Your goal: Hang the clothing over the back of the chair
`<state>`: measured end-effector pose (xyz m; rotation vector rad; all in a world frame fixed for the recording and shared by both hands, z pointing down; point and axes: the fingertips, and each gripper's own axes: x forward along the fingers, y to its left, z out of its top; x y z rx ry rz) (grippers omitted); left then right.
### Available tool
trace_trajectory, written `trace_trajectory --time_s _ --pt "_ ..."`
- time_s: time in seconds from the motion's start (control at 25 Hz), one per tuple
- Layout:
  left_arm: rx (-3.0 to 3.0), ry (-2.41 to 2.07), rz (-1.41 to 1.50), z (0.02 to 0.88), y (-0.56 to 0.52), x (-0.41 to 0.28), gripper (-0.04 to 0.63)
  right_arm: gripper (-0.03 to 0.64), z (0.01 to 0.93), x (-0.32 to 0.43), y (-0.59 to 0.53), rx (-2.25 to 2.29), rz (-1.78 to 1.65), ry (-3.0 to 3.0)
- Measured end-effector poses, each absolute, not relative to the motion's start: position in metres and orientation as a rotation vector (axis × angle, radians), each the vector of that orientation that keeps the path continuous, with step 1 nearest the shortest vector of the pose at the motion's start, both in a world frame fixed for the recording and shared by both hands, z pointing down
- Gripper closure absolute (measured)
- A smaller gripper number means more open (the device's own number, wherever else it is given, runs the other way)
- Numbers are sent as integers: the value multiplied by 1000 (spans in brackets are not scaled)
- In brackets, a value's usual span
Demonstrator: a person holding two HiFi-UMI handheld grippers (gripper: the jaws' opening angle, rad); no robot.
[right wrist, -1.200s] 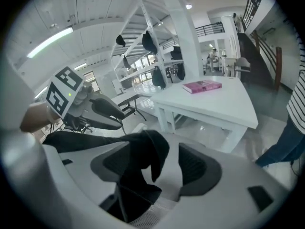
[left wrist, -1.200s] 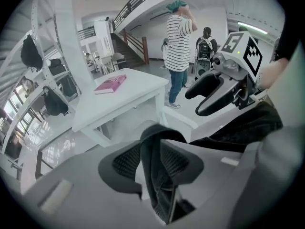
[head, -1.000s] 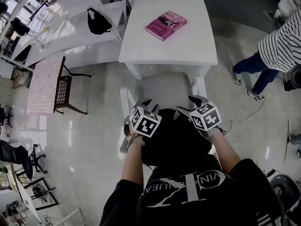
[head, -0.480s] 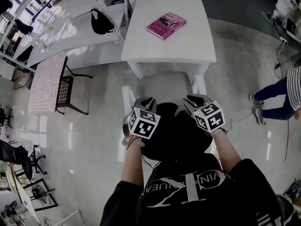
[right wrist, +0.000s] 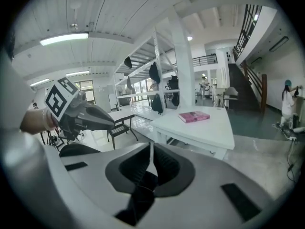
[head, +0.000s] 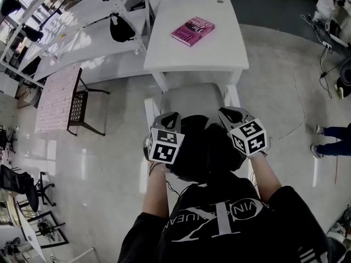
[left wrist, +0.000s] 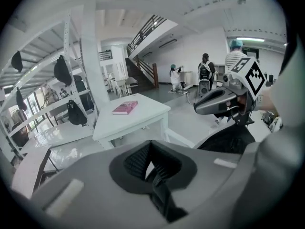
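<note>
A black garment (head: 204, 147) hangs bunched between my two grippers, over the rear of a grey-seated chair (head: 189, 98) with a white frame. The chair's back is hidden under the cloth. My left gripper (head: 168, 119) has just closed its jaws on the garment's left edge, and black fabric (left wrist: 162, 199) is pinched at its tips (left wrist: 151, 152). My right gripper (head: 230, 115) has also just closed, and cloth (right wrist: 136, 197) is pinched between its tips (right wrist: 151, 157). Each gripper shows in the other's view: the right gripper (left wrist: 223, 98) and the left gripper (right wrist: 86, 116).
Just beyond the chair stands a white table (head: 219, 51) with a pink book (head: 192, 30) on it. White shelving with black bags (head: 122, 27) runs along the left, with a dark-framed chair (head: 74, 107) below. A person's legs (head: 332, 138) and floor cables (head: 299, 122) are at the right.
Both grippers went from open to shut on the black garment and rose with it. The bystander at the right walked away toward the right edge.
</note>
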<state>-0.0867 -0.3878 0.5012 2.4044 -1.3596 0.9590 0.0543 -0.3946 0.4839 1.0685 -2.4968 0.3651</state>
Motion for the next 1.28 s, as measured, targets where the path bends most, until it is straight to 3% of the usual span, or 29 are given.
trace_trajectory --time_s 1.28 --pt "2445 -1518 527 455 -256 -122 583 588 428 62 -261 1341 245 -2583"
